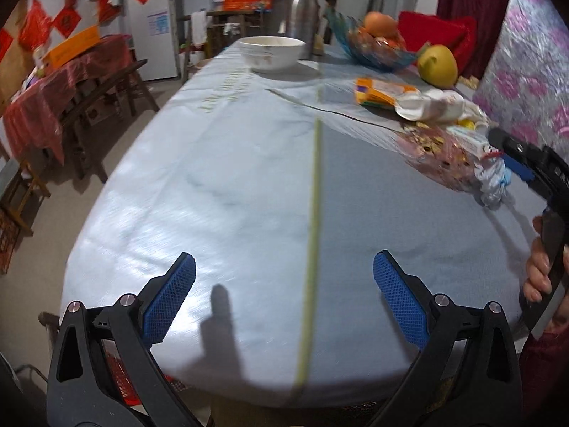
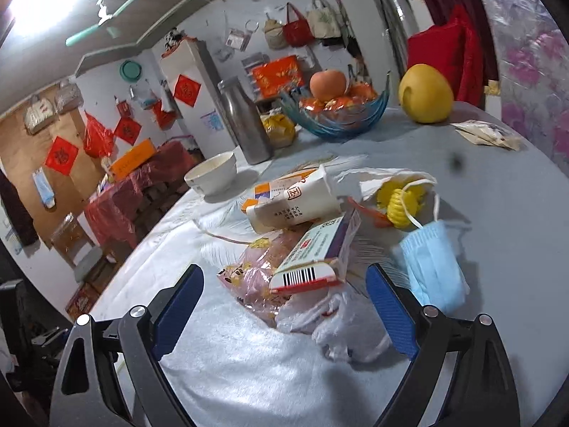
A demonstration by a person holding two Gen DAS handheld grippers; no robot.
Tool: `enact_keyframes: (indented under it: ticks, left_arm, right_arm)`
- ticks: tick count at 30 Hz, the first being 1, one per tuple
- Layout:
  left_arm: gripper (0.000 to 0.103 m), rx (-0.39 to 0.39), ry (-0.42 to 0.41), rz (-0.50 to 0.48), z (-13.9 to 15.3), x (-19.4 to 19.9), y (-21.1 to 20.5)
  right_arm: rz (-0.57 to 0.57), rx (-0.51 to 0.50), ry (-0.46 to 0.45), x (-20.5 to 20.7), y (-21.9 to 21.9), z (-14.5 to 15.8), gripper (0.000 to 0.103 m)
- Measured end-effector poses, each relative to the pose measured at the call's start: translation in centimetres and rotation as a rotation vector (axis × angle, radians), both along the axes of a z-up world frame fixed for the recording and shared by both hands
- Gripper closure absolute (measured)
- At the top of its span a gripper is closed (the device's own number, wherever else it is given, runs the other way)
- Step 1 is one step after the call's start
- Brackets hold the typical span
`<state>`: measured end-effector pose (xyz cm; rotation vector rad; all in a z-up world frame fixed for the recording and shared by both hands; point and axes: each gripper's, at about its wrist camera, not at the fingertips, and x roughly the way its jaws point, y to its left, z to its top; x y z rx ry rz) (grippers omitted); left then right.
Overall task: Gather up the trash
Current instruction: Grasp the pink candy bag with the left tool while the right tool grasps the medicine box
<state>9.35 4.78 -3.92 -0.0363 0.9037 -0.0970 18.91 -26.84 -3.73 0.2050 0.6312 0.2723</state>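
A heap of trash lies on the blue-grey table [image 2: 498, 213]: a small carton with a barcode [image 2: 313, 252], a clear bag of shells [image 2: 254, 274], a crumpled white plastic bag [image 2: 341, 323], a paper pack [image 2: 295, 203], a blue face mask [image 2: 434, 263] and yellow plastic bits [image 2: 400, 201]. My right gripper [image 2: 284, 291] is open, its fingers on either side of the carton and bags. My left gripper [image 1: 284, 281] is open over bare tabletop, a thin green stick [image 1: 313, 235] running between its fingers. The trash heap [image 1: 448, 149] shows far right there, with the right gripper [image 1: 526, 160] at it.
A white bowl [image 1: 272, 51], a steel flask [image 1: 302, 7], a blue glass fruit bowl [image 1: 373, 49] and a yellow pomelo [image 1: 437, 66] stand at the far end. A flat packet [image 2: 487, 133] lies by the floral cloth. Wooden chairs [image 1: 103, 85] stand left of the table.
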Motion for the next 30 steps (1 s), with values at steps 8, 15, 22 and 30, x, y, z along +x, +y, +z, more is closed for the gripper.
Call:
enact_keyframes:
  ticks: [8, 15, 22, 30]
  left_arm:
    - [0.007, 0.033, 0.022, -0.062, -0.6, 2.4, -3.8]
    - [0.007, 0.058, 0.017, -0.173, -0.6, 4.7, -9.0]
    - [0.007, 0.040, -0.033, -0.263, 0.3, 7.7, -13.6]
    - [0.007, -0.033, 0.006, -0.268, -0.2, 12.6, -16.1]
  right_arm:
    - [0.005, -0.024, 0.006, 0.4, -1.7, 0.1, 0.055]
    - [-0.016, 0.094, -0.051, -1.1, -6.5, 1.1, 0.055]
    - [-0.009, 0.184, -0.012, -0.4, -8.5, -0.2, 0.054]
    - [0.017, 0.262, 0.010, 0.1, -9.0, -1.0, 0.053]
